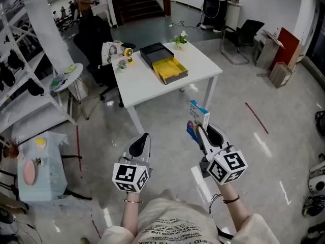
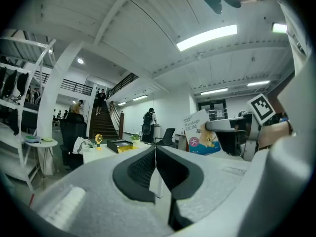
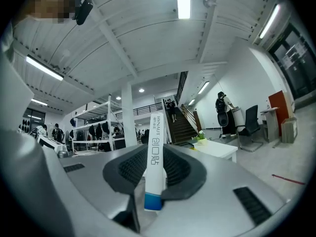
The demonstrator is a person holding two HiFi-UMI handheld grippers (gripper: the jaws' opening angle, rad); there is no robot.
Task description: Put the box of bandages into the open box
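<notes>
Right gripper view first: jaws of the right gripper set narrow, pinching the thin edge of the box of bandages, with the box standing straight up between the pads. Held level and out in front, over the gray floor, not over any table. At 9 o'clock from it in the head view, the left gripper, jaws pressed together with nothing in them. Farther out, at about 11 o'clock from the held box, a white table, well apart from both grippers. On that table, the open box with its yellow inside showing and nothing in it. Just beside it at 11 o'clock, a black lid, or so it looks. Near the far edge, a small plant. Picking up looks done. Left to do: carry the bandages over to the table, lower them into the yellow inside, then let go. So, maybe halfway.
</notes>
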